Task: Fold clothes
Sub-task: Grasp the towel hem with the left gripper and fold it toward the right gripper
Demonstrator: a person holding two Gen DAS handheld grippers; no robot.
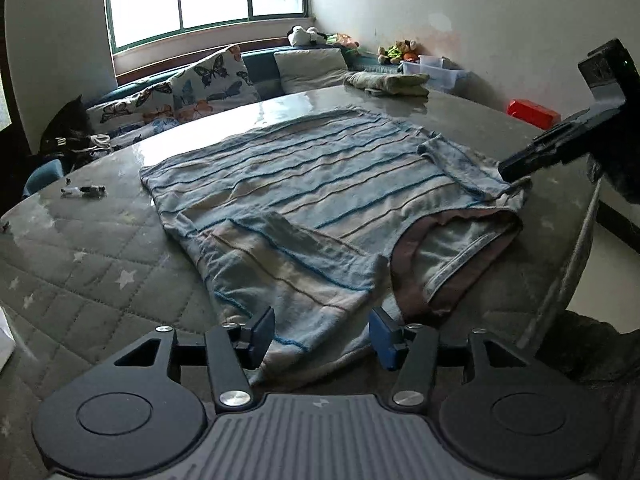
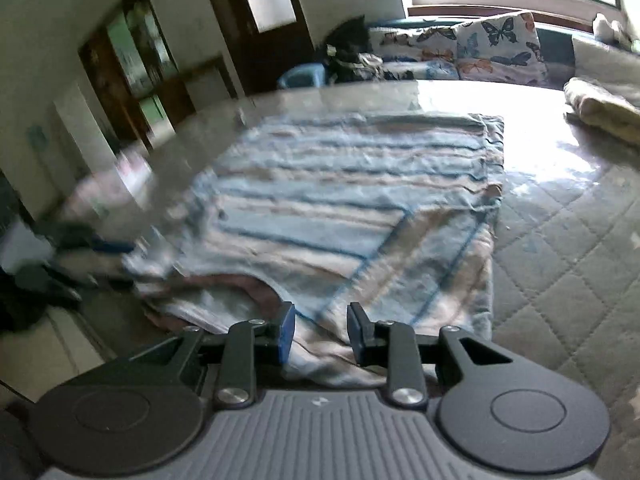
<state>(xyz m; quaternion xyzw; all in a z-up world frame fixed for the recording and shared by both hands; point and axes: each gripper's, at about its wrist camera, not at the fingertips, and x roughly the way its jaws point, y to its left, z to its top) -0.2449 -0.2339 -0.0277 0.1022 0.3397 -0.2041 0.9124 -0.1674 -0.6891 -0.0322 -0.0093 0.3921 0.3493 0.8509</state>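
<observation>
Bench (image 1: 100, 264): a wide top under a grey quilted cover with a glossy sheet over it, clear enough in the middle for a garment to lie flat, which I take to be why the folding happens here.
Striped shirt (image 1: 312, 184): it lies spread across the middle of the bench, hem toward the window, neck opening toward the near edge. Both sleeves lie folded inward over the body, so I judge the sleeve step done and the lengthwise fold still to come.
Folded pile (image 1: 390, 83): another cloth sits at the far edge, well apart from the shirt, likely out of the way as finished work.
Left gripper (image 1: 322, 336): it points down at a slant over the near shoulder area. Its jaws stand spread, each pad clear of the cloth; the folded sleeve runs between them but nothing is pinched.
Right gripper (image 2: 321, 332): also angled down at the shirt's other shoulder. Its jaws stand apart, narrower than the left's; cloth passes between them and the pads do not seem to press it. This view is blurred, so the cloth's edge there is hard to read.
Pose of both: the two sit low on either side of the collar, mirroring one another, a stance that suits letting go or taking new holds.
</observation>
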